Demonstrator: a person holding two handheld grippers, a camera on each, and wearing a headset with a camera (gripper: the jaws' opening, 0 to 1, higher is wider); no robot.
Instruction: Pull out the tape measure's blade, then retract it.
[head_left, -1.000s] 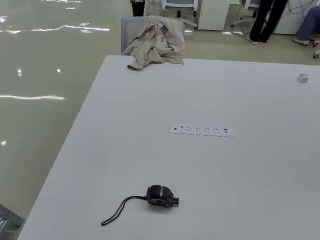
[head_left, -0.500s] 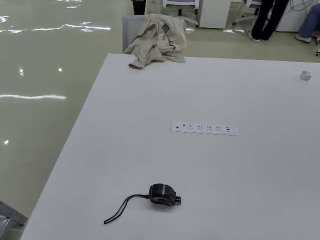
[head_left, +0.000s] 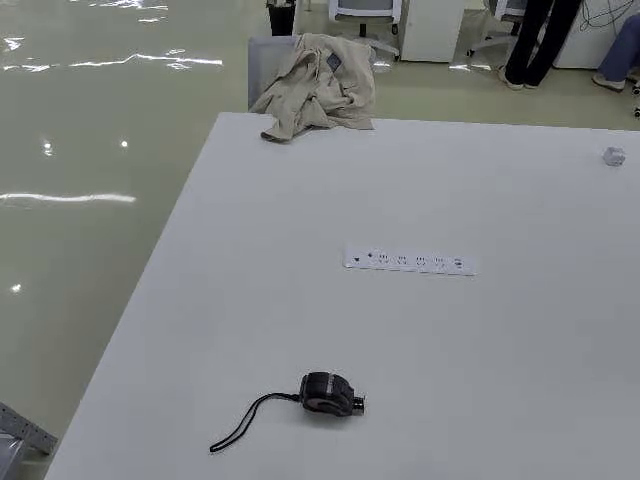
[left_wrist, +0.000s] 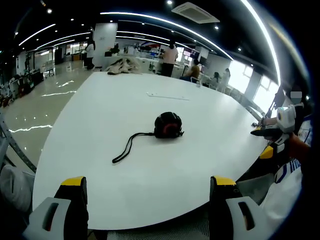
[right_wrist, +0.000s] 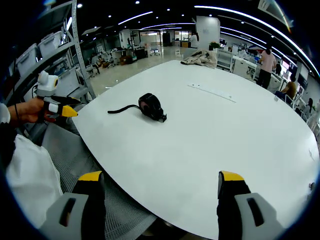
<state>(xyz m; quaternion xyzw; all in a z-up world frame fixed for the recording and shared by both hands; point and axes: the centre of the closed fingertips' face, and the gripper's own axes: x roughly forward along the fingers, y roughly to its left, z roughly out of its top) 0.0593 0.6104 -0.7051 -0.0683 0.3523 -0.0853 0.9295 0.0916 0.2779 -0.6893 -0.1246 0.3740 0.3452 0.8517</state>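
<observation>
A black tape measure (head_left: 328, 394) lies on the white table (head_left: 480, 340) near its front edge, with its black wrist strap (head_left: 243, 422) trailing to the left. The blade is inside the case. In the left gripper view the tape measure (left_wrist: 167, 125) sits ahead on the table, well beyond my left gripper (left_wrist: 147, 192), whose yellow-tipped jaws stand wide apart and empty at the table's near edge. In the right gripper view the tape measure (right_wrist: 151, 106) lies ahead to the left, and my right gripper (right_wrist: 161, 187) is open and empty. The other gripper (right_wrist: 56, 106) appears at the left.
A white power strip (head_left: 408, 262) lies flat mid-table. A beige jacket (head_left: 318, 85) hangs over a chair at the far edge. A small pale object (head_left: 614, 156) sits at the far right. Shiny floor lies to the left. People stand far behind.
Only the head camera has shifted slightly; the tape measure and the rest of the table stay as they were.
</observation>
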